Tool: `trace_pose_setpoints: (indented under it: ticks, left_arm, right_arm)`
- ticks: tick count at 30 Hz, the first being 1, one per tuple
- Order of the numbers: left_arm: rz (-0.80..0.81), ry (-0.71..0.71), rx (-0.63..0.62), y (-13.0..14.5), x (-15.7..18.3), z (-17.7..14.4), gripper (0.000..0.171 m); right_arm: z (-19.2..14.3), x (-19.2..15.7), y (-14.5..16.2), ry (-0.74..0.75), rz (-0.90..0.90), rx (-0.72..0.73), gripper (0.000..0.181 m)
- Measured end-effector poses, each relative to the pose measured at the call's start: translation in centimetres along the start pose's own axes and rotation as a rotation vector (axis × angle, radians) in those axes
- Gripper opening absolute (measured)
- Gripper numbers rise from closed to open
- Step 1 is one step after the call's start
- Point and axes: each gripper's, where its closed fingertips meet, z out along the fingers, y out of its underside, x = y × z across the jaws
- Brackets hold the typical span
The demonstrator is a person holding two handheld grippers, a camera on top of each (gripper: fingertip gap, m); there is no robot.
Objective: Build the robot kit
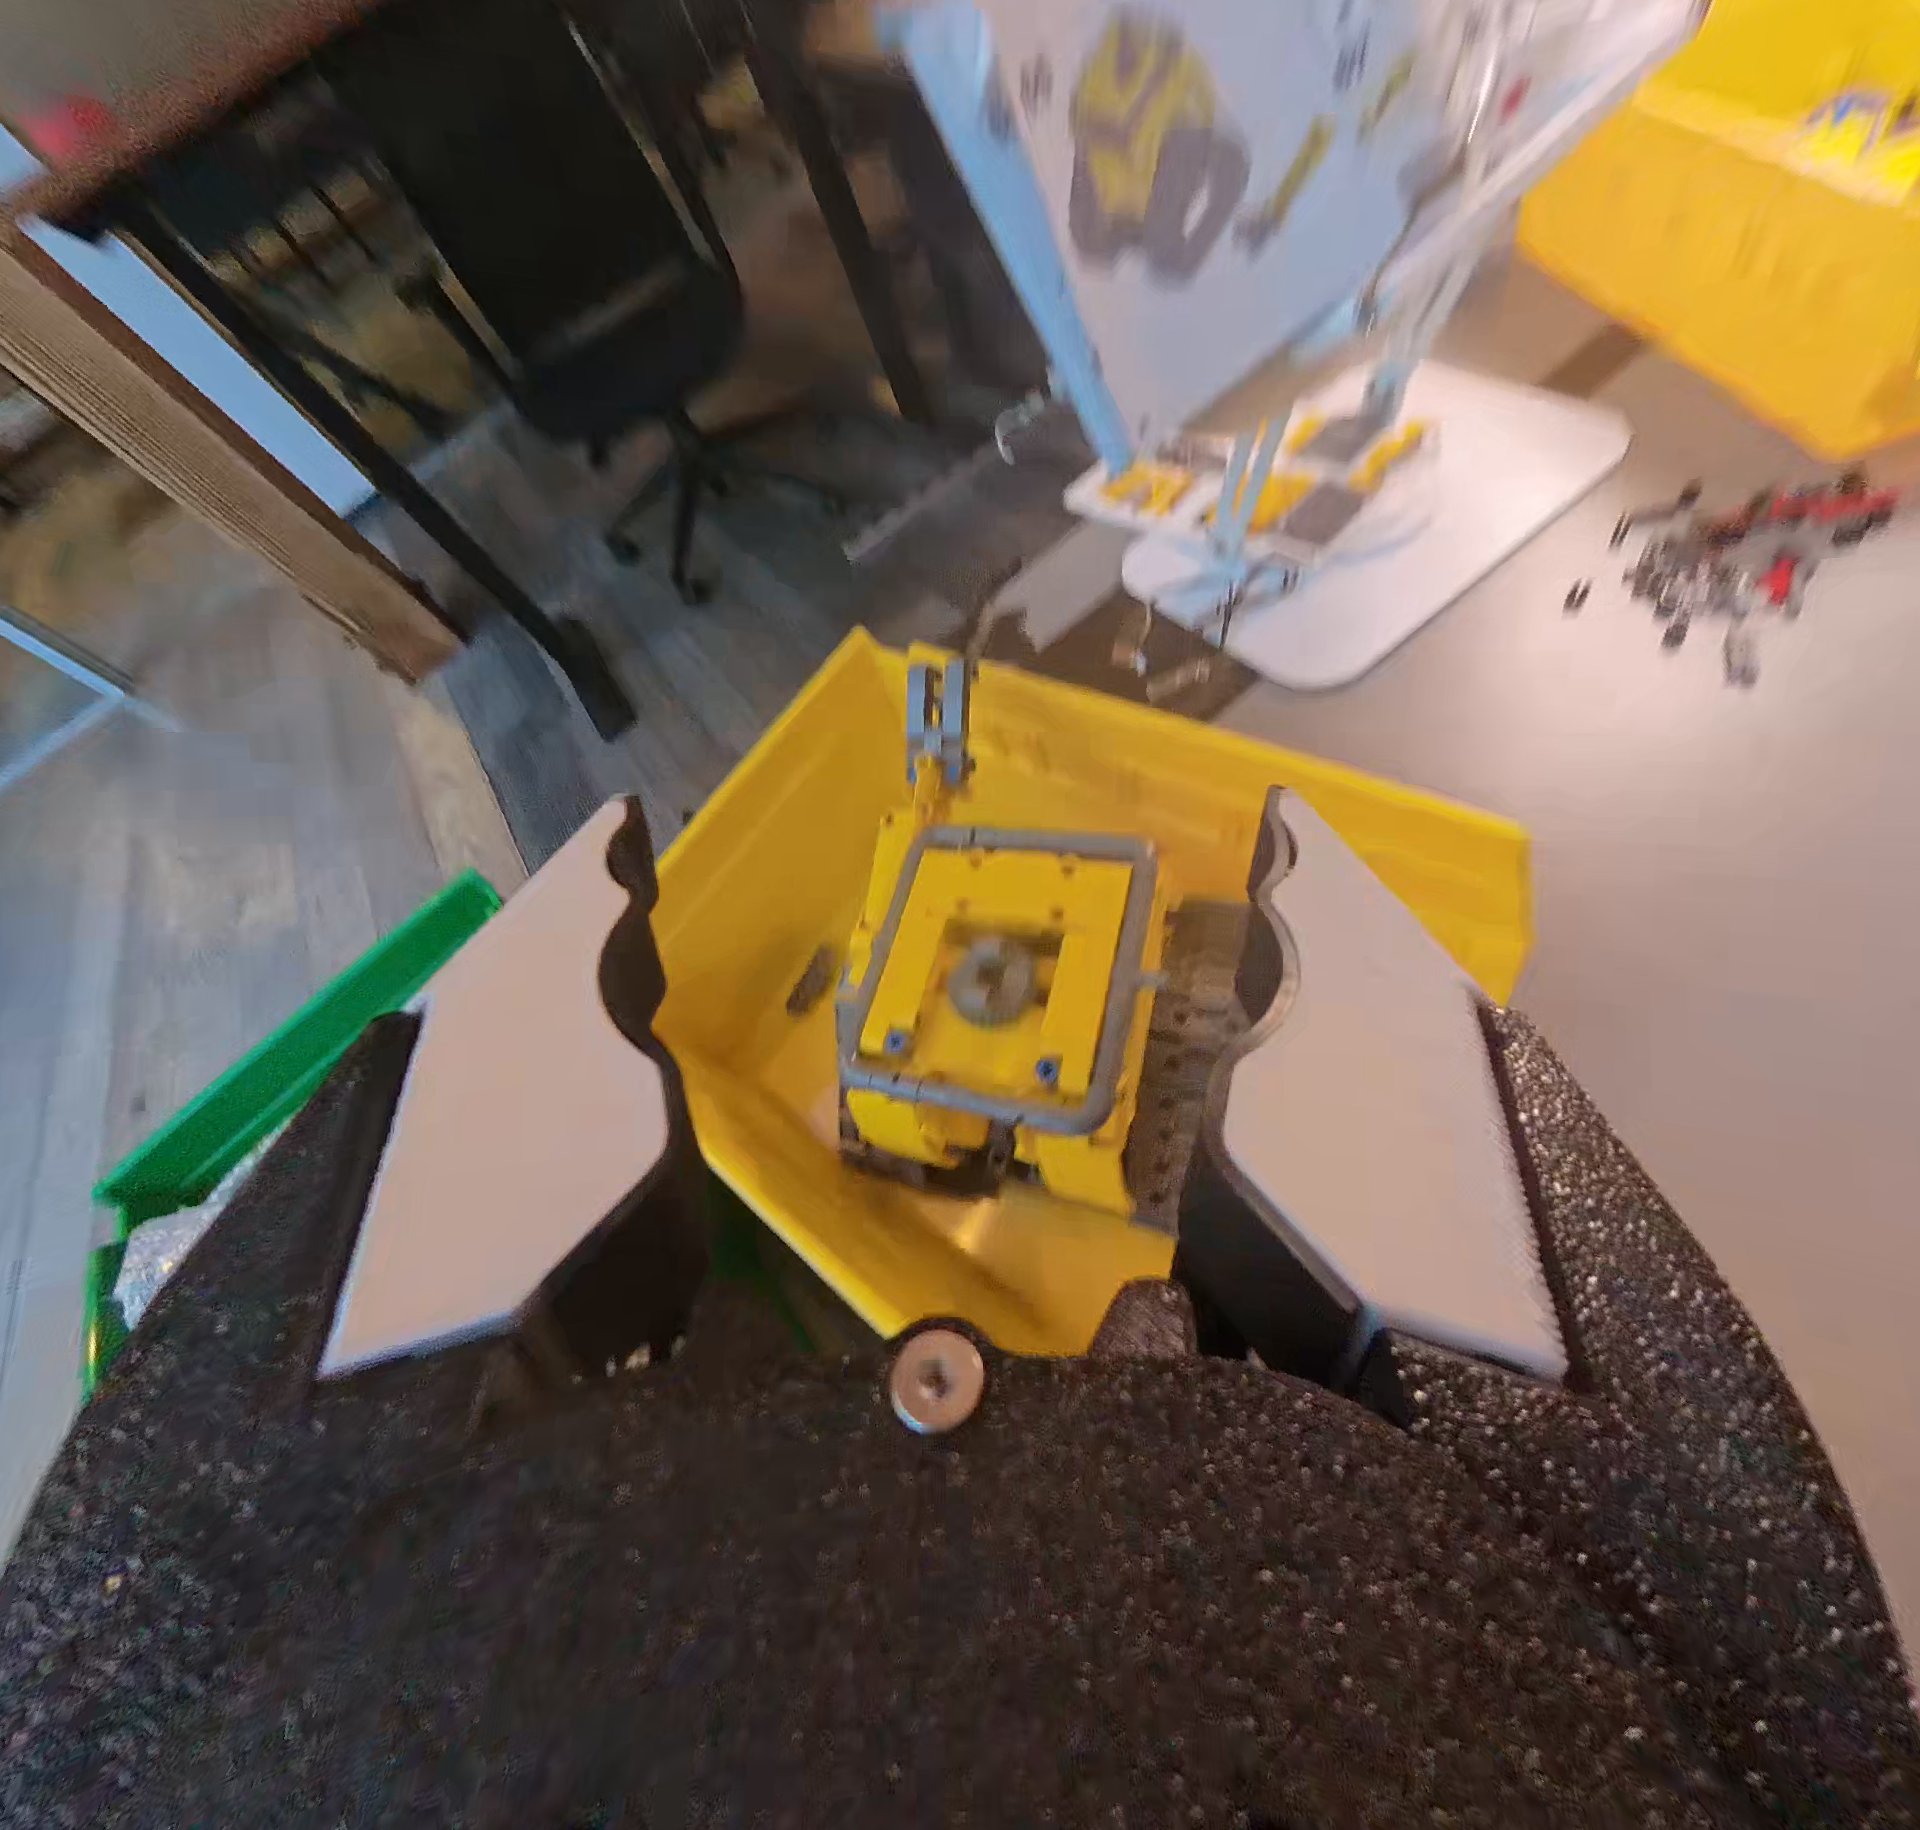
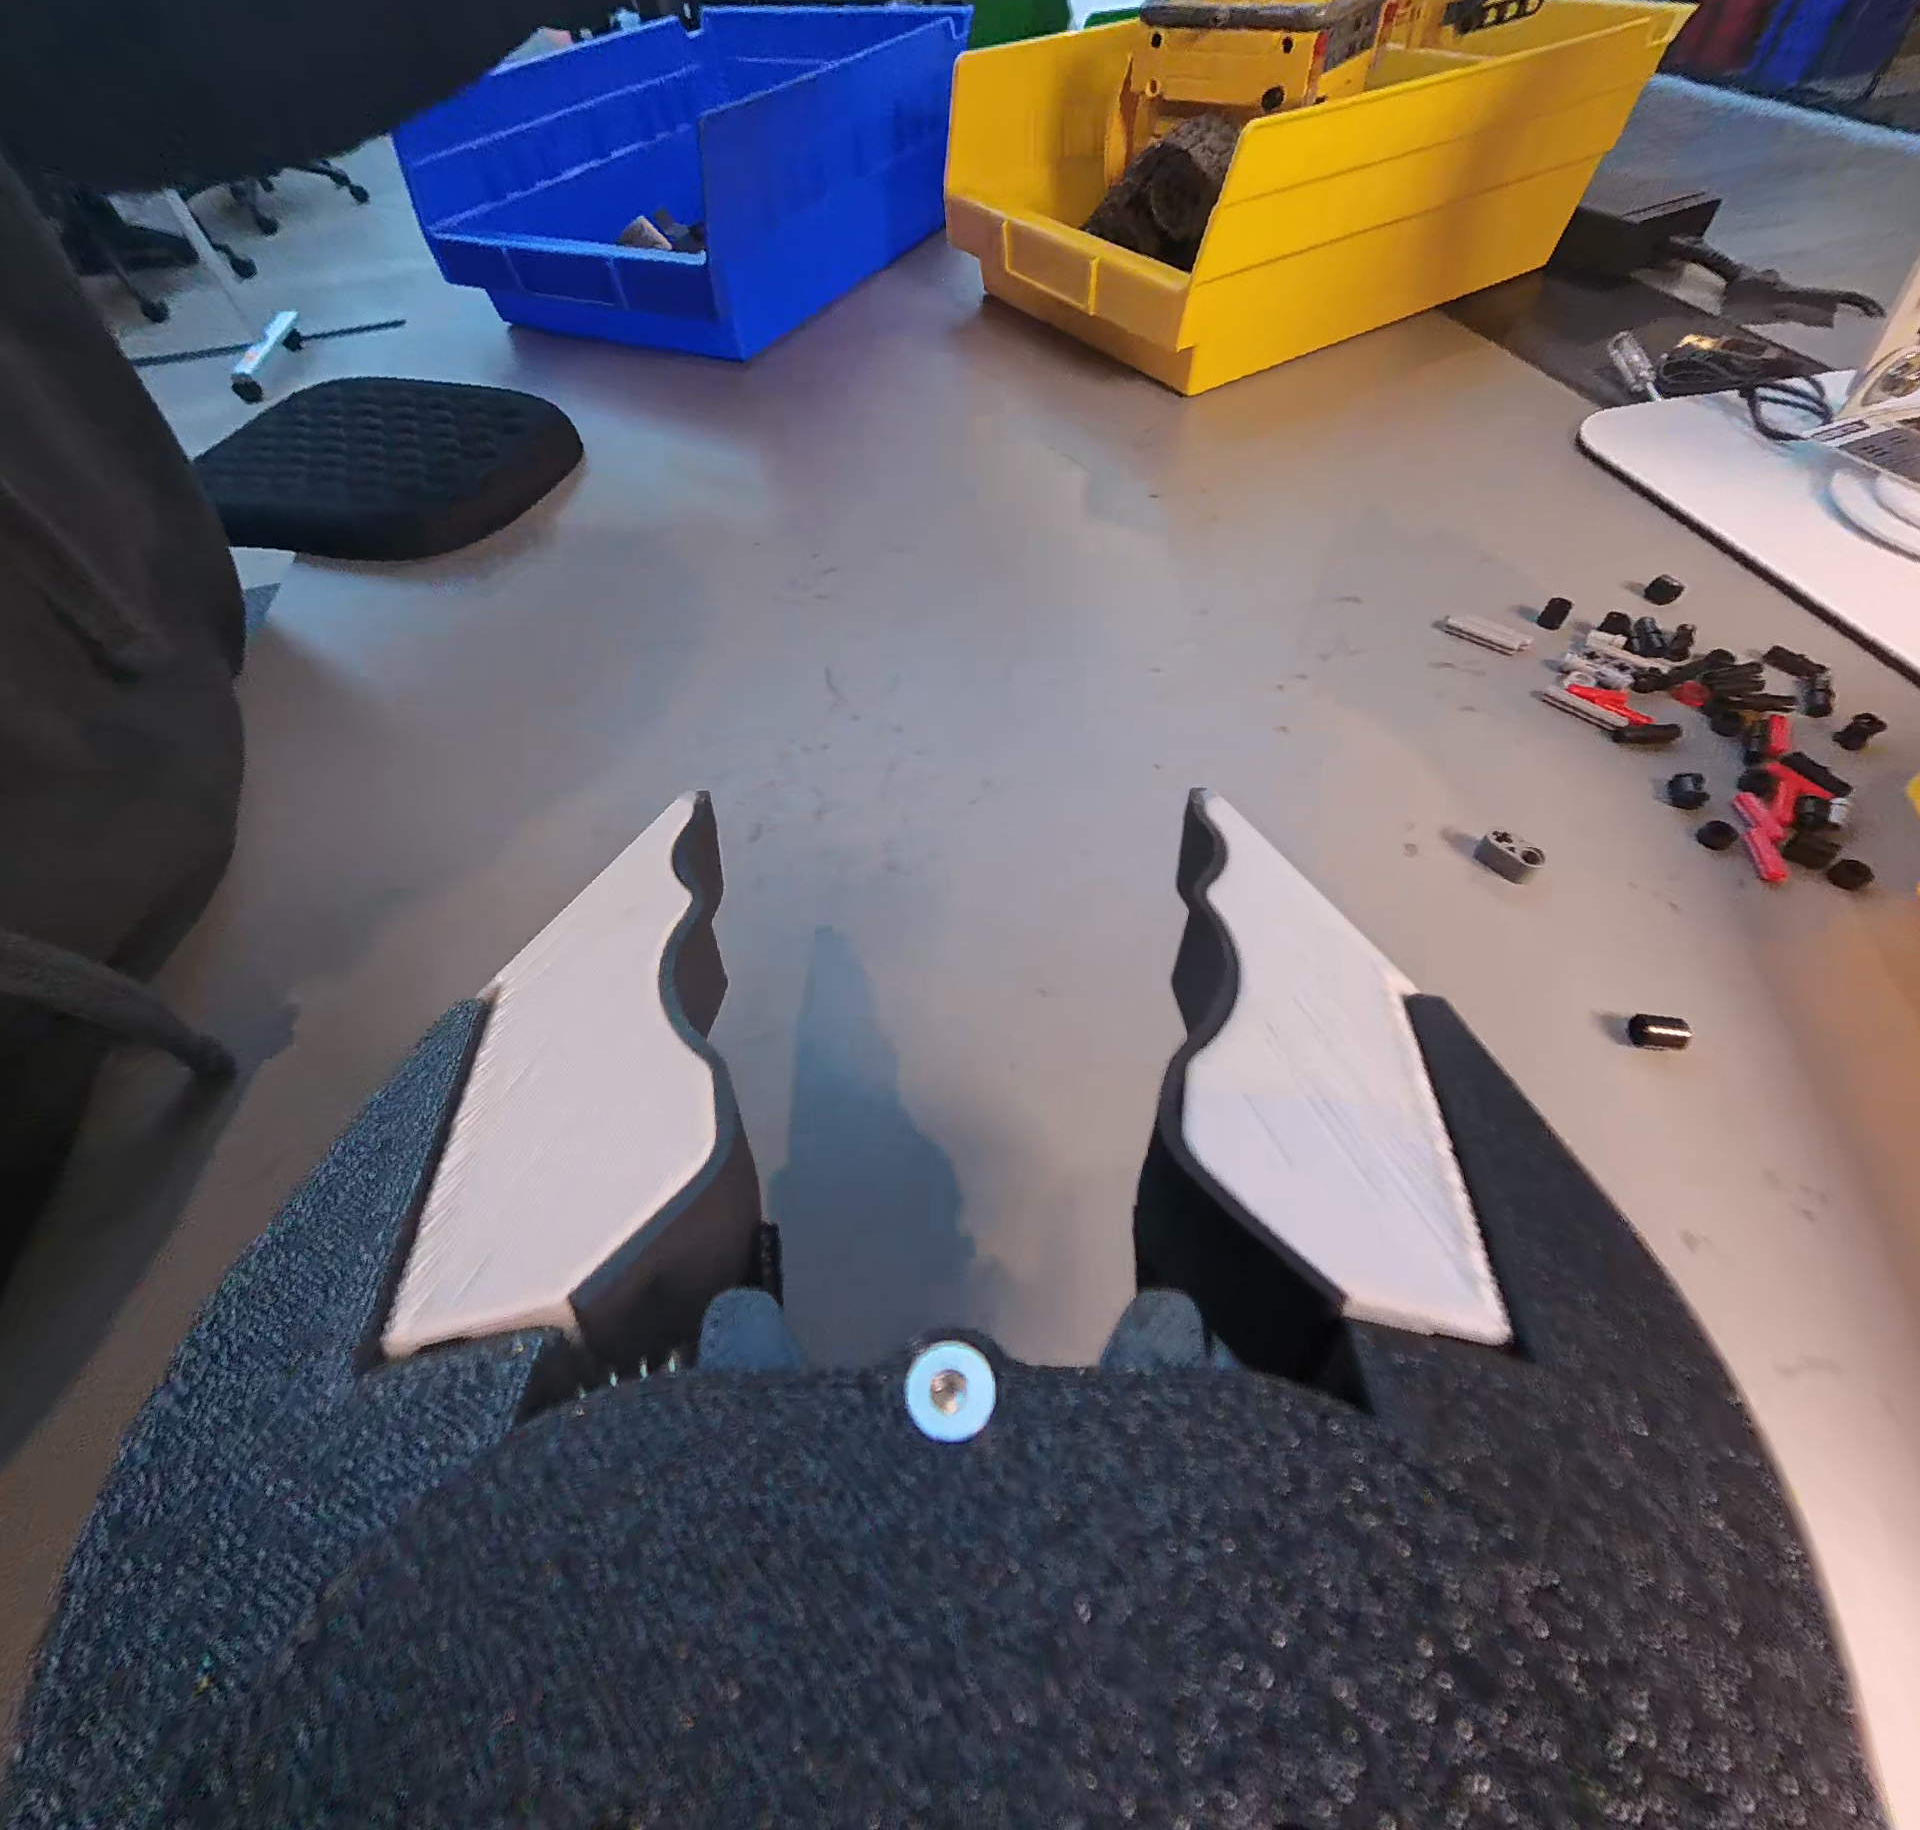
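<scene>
Left wrist view — left gripper (image 1: 956, 824) jaws spread wide, above a yellow bin (image 1: 748, 907); a yellow brick-built model (image 1: 997, 1011) sits in the bin between the jaws, untouched. Green bin (image 1: 312, 1042) just left of them.

Right wrist view — right gripper (image 2: 951, 824) jaws apart, empty, over bare tabletop (image 2: 935, 585). Blue bin (image 2: 665, 170) far ahead-left; loose small parts (image 2: 1725, 731) off right.

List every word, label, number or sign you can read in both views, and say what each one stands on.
Nothing can be read in either view.
White printed sheet, left wrist view: print and drawings smeared by motion blur, unreadable.
Yellow box behind it: markings too blurred to read.
Yellow bin and blue bin, right wrist view: no writing shows on their walls.
</scene>
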Motion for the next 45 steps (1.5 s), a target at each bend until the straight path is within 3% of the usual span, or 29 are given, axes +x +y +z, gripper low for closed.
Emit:
trace_pose_setpoints:
  ticks: [3, 6, 10, 14, 21, 24, 28, 32, 39, 45]
  left_arm:
    - [-0.041, -0.046, 0.210, -4.1, 3.6, -2.9, 0.098]
    - [-0.094, -0.004, 0.358, -5.5, 9.6, -3.7, 0.076]
    - [-0.219, 0.038, 0.473, -5.5, 16.2, -1.3, 0.053]
    - [-0.284, 0.004, 0.480, -5.4, 18.7, 3.2, 0.032]
    - [-0.339, -0.108, 0.464, -7.1, 17.6, 9.3, 0.001]
    - [-0.414, -0.133, 0.459, -7.4, 16.8, 10.7, 0.000]
    - [-0.384, -0.165, 0.449, -7.0, 16.2, 11.4, 0.000]
    - [-0.350, -0.187, 0.446, -6.2, 15.7, 10.9, 0.002]
    - [-0.345, -0.193, 0.462, -6.3, 15.6, 10.8, 0.002]
    - [-0.301, -0.226, 0.517, -12.2, 13.6, 12.3, 0.000]
  right_arm:
    - [-0.2, 0.8, -0.8, 0.054, -0.015, 0.045, 0.091]
    - [-0.6, 1.7, -1.9, 0.137, -0.036, 0.109, 0.088]
    - [-1.5, 3.0, -3.5, 0.250, -0.036, 0.210, 0.076]
    - [-2.0, 5.0, -5.5, 0.370, -0.024, 0.319, 0.070]
    - [-0.6, 10.7, -8.3, 0.670, -0.159, 0.403, 0.051]
    - [0.4, 13.5, -10.1, 0.714, -0.143, 0.431, 0.050]
    - [1.6, 16.6, -13.1, 0.726, -0.116, 0.493, 0.041]
    - [2.6, 17.1, -14.0, 0.707, -0.118, 0.518, 0.000]
    - [1.7, 16.6, -12.3, 0.706, -0.041, 0.523, 0.000]
    - [1.9, 16.0, -12.1, 0.677, -0.069, 0.518, 0.000]
